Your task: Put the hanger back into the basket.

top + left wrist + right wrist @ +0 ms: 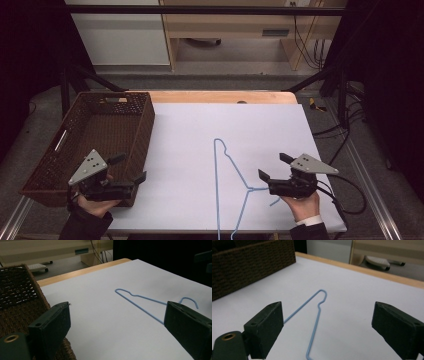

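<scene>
A light-blue wire hanger lies flat on the white tabletop, its hook end toward the person's side. My right gripper hovers just right of the hanger's neck, jaws wide apart and empty. In the right gripper view the hanger runs across the table between the jaws of that gripper, untouched. My left gripper is held at the near right corner of a brown woven basket, open and empty. In the left gripper view, beyond this gripper, lie the hanger and the basket's wall.
The basket stands on the table's left side and looks empty inside. A wooden strip borders the far edge of the table. Black frame bars and cables sit to the right of the table.
</scene>
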`<control>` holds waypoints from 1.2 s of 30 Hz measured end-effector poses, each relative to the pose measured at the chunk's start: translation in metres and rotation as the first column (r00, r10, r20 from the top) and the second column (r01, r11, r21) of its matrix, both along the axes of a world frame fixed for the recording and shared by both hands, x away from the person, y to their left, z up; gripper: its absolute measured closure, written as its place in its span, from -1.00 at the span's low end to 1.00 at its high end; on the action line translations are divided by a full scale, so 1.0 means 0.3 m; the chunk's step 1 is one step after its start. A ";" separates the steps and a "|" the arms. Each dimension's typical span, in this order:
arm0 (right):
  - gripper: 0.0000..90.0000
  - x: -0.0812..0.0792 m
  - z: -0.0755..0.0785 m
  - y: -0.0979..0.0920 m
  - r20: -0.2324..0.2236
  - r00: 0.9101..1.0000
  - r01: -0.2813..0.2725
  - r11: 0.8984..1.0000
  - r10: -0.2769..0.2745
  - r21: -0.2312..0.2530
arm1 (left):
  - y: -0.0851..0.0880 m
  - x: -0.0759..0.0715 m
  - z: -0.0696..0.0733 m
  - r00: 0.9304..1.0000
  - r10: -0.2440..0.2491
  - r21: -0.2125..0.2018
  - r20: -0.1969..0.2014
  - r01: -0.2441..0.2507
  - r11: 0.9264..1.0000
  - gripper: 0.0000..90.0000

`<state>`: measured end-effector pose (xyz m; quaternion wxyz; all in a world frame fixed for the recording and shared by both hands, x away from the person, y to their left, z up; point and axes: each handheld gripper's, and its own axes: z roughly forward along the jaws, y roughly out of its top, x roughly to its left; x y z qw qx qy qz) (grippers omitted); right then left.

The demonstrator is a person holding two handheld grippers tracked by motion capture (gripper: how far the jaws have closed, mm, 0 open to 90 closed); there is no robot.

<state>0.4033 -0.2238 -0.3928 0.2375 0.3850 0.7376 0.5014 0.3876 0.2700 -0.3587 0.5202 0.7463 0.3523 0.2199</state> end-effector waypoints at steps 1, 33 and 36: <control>-0.74 0.007 -0.010 0.015 -0.013 1.000 -0.005 1.000 0.005 -0.014 | -0.002 -0.001 0.000 1.000 -0.003 0.002 0.000 0.003 1.000 -0.86; 0.55 0.139 -0.250 0.221 -0.362 0.932 -0.117 0.945 -0.002 -0.306 | -0.063 0.000 -0.031 0.999 -0.041 0.034 -0.032 0.042 0.999 -0.83; 0.59 0.139 -0.253 0.223 -0.368 0.930 -0.116 0.946 -0.004 -0.301 | -0.064 0.000 -0.033 0.999 -0.039 0.036 -0.034 0.040 0.999 -0.82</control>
